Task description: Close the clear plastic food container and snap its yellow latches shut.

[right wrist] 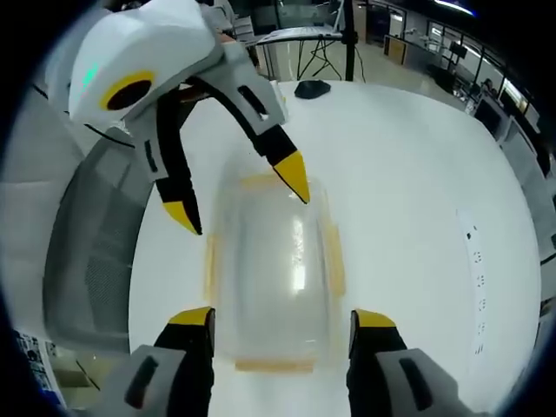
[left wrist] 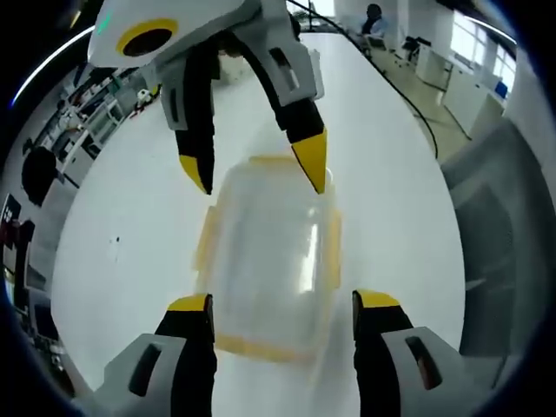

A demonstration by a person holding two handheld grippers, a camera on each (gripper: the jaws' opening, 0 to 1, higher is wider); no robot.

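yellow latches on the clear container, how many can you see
4 on the clear plastic food container: far end, near end, left side, right side. Blurred, so edges are uncertain.

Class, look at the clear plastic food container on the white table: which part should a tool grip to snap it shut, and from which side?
Grip a yellow latch on the container, probably coming from above. The latches run as strips along its sides, and the lid lies flat on the table. Both the left tool and right tool are open, straddling its ends.
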